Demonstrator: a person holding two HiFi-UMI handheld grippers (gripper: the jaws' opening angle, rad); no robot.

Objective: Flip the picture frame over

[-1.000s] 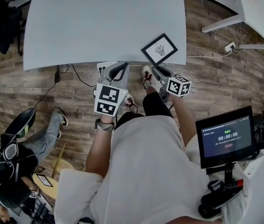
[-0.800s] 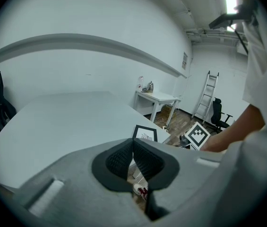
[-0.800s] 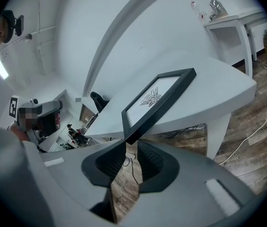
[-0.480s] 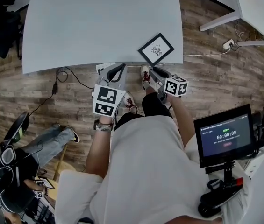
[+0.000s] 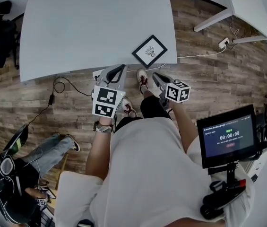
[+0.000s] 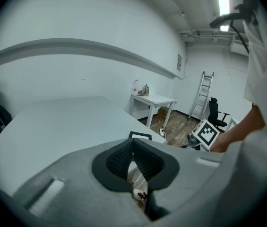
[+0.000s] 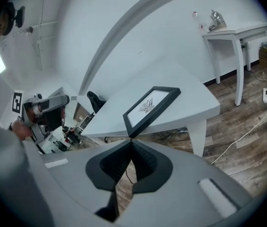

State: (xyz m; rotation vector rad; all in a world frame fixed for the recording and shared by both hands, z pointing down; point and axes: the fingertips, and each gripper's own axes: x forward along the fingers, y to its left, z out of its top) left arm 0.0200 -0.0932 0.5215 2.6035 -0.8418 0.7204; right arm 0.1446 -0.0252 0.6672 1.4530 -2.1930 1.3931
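A black rectangular picture frame (image 5: 150, 51) lies flat on the pale grey counter (image 5: 95, 22), close to its near right corner. It is face up: a white sheet with a small dark drawing shows inside the border. In the head view the frame is turned like a diamond, with one corner toward the person.

The left hand-held gripper (image 5: 119, 67) hangs at the near edge of the counter, to the left of the frame. In the left gripper view its ribbed black pads (image 6: 145, 161) meet at the tips, so it is closed and holds nothing.

The right hand-held gripper (image 5: 156, 75) is just near of the frame, over the wooden floor (image 5: 218, 74). In the right gripper view its jaws are also together, with nothing seen between them. The near corner of the frame stands right beyond the tips; whether they touch it cannot be told.

A dark screen on a stand (image 5: 228, 137) is at the near right. A seated person (image 5: 24, 174) is at the near left. A second white table (image 5: 246, 6) is at the far right.
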